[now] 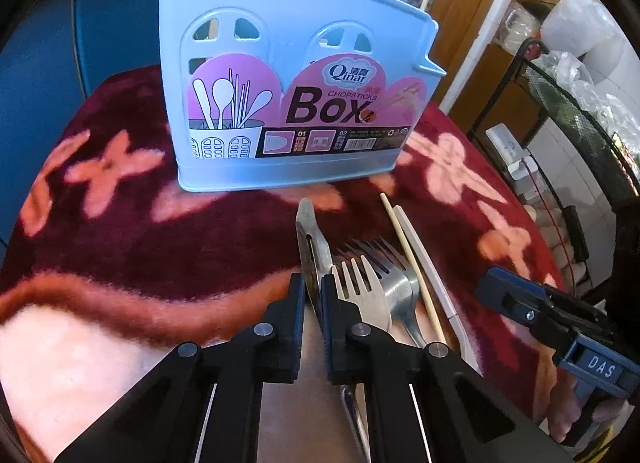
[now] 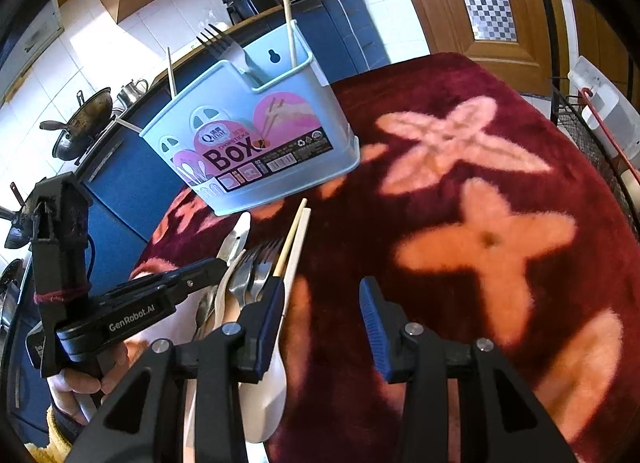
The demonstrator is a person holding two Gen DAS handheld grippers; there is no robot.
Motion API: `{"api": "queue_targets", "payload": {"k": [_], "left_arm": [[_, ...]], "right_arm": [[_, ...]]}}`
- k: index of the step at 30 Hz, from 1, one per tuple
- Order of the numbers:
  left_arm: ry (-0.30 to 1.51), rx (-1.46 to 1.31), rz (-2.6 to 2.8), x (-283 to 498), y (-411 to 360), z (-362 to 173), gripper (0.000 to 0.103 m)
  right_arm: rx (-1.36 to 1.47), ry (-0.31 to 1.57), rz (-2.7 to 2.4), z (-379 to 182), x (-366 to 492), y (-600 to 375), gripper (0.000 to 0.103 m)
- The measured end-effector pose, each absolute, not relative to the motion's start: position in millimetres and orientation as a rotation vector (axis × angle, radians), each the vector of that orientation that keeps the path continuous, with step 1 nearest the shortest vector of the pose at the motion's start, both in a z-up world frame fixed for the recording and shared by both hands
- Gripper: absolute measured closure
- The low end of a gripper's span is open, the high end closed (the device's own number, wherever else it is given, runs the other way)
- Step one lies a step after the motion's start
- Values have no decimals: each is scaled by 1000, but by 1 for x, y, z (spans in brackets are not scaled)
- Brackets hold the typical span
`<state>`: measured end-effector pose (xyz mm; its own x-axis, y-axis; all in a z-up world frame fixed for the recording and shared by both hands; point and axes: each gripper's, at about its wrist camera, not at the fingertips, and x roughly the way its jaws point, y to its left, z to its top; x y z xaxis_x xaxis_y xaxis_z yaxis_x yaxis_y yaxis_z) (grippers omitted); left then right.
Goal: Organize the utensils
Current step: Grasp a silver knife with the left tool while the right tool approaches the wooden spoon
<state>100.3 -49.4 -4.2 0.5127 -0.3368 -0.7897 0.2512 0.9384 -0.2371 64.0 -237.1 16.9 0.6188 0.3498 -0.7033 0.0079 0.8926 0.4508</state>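
Left wrist view. Left gripper (image 1: 313,291) low over the blanket-covered table (image 1: 120,223), fingers drawn close on a flat metal utensil (image 1: 310,239), likely a peeler or small knife, held on edge; the blade end points toward the blue chopsticks box (image 1: 288,75). Just beside the gripper lies a loose heap: a pale fork (image 1: 356,283), a steel fork (image 1: 390,267) partly under it, a wooden chopstick (image 1: 408,259) and a white chopstick (image 1: 428,263) alongside. The box stands upright toward the far edge of the table, a few handles already poking out of its top. Right gripper visible at the right edge, apart from the heap.

Right wrist view. Right gripper (image 2: 322,303) hovers with fingers wide apart and nothing between them; its left finger sits just over the white chopstick and a white spoon (image 2: 264,395). The box shows a fork (image 2: 224,47) and a chopstick (image 2: 290,23) standing in separate compartments.

Handling, as judged: the metal piece is thin, stiff, light and slick, so the narrow pinch could let it swivel. A grip nearer mid-length would steady it. Chopsticks are light and roll; take one at mid-shaft, clear of its neighbours. The box is light plastic and may tip if nudged at the rim.
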Motion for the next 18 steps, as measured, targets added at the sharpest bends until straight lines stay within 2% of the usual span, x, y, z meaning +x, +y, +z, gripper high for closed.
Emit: {"api": "queue_targets", "payload": {"k": [5,9,18], "left_arm": [[978,-125,-360,106,-48,-7,95],[950,-124,-359,103,-47,-5,99],[883,-137,-280,87,-20,12,102]], "right_arm": [[440,896,210,14,65,-236,61],[434,898,211,15,65,-234,61],[399,900,244,25,64,-215,61]]}}
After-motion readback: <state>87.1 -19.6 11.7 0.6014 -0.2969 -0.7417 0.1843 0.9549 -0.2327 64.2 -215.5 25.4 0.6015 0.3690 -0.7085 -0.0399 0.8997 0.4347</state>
